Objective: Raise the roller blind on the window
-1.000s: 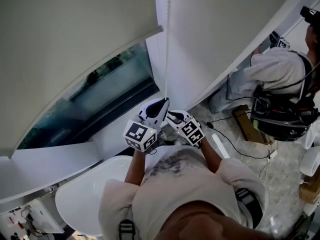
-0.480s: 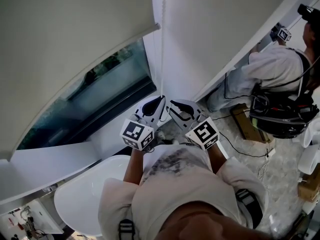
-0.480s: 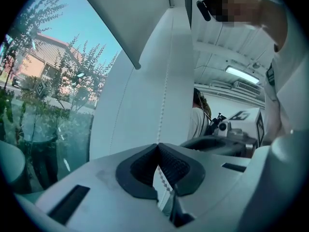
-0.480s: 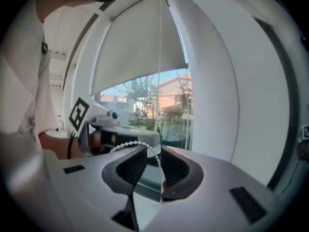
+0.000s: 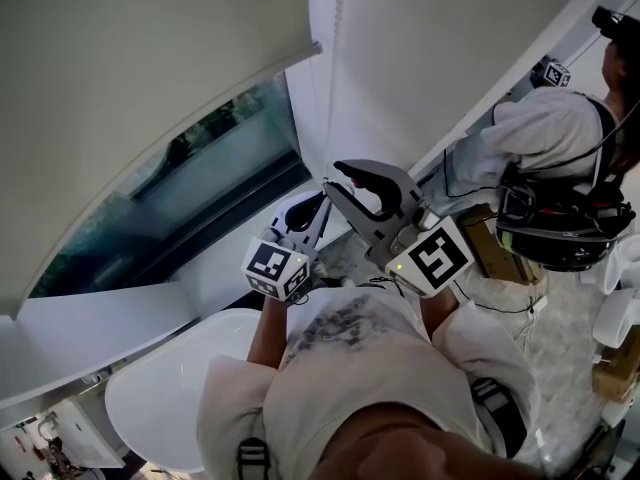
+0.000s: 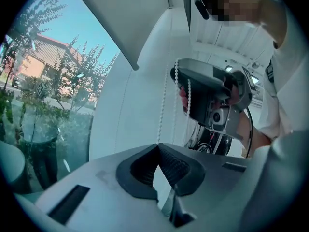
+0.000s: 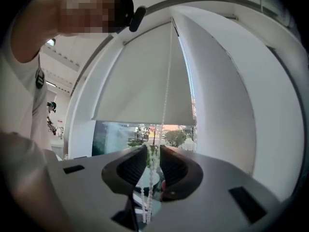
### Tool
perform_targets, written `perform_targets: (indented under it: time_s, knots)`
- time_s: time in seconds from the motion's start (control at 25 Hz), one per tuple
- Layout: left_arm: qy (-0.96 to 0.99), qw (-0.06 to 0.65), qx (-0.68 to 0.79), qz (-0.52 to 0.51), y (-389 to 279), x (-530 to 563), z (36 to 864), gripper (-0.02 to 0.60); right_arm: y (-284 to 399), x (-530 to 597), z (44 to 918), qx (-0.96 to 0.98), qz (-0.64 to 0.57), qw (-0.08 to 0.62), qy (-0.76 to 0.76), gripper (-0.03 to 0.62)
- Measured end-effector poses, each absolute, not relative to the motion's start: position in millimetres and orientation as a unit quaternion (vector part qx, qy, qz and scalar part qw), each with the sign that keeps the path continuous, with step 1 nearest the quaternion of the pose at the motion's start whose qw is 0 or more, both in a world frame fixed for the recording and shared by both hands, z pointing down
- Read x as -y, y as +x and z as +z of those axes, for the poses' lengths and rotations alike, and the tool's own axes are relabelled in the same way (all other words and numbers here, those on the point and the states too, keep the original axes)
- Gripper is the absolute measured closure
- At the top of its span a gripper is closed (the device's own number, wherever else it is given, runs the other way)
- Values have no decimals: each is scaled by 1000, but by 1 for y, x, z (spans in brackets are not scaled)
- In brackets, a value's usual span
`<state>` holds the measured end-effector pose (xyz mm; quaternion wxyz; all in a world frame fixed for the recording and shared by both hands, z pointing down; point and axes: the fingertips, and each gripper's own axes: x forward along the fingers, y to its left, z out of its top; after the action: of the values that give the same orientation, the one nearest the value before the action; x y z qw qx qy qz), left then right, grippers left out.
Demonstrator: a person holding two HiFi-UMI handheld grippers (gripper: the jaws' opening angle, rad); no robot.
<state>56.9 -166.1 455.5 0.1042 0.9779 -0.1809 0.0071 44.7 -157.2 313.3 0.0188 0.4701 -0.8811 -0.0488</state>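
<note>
The cream roller blind [image 5: 130, 78] covers the upper part of the window, its bottom bar slanting above the glass [image 5: 180, 188]. A white bead chain [image 5: 339, 18] hangs beside it along the white frame. My left gripper [image 5: 318, 204] is low and shut on the bead chain [image 6: 162, 110], which rises straight from its closed tips [image 6: 158, 146]. My right gripper [image 5: 340, 173] is higher and in front of the left one, also showing in the left gripper view [image 6: 207, 95]. Its jaws [image 7: 153, 151] stand slightly open, with two strands of the bead chain [image 7: 166, 81] running loosely between them toward the blind [image 7: 145, 81].
A white tub [image 5: 170, 388] lies below the sill at the lower left. Another person [image 5: 560, 158] with grippers works at the wall on the right, by a cardboard box [image 5: 490, 243] and cables on the floor.
My right gripper has risen from beside the left gripper to a higher spot on the chain. The left gripper has stayed low, and the blind's bottom bar sits about where it was.
</note>
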Motion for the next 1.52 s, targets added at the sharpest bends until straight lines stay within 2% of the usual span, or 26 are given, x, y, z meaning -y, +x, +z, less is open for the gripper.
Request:
perform_targets:
  time_s: [0.6,0.72,0.84,1.52]
  knots:
    - [979,100,175,4,54,164,452,574,47,183,261,882,-47,-11,468,462]
    - [980,99,174,6,55,166,452,574,46,187,256,883,-40,-18,467,490]
    - [980,96,174,6,55,166,452,574,44,188,257,886,-28,-17,462,525]
    - [978,106,180,-11,53,167,453,574,43,184,285,880,-1,-12,475,530]
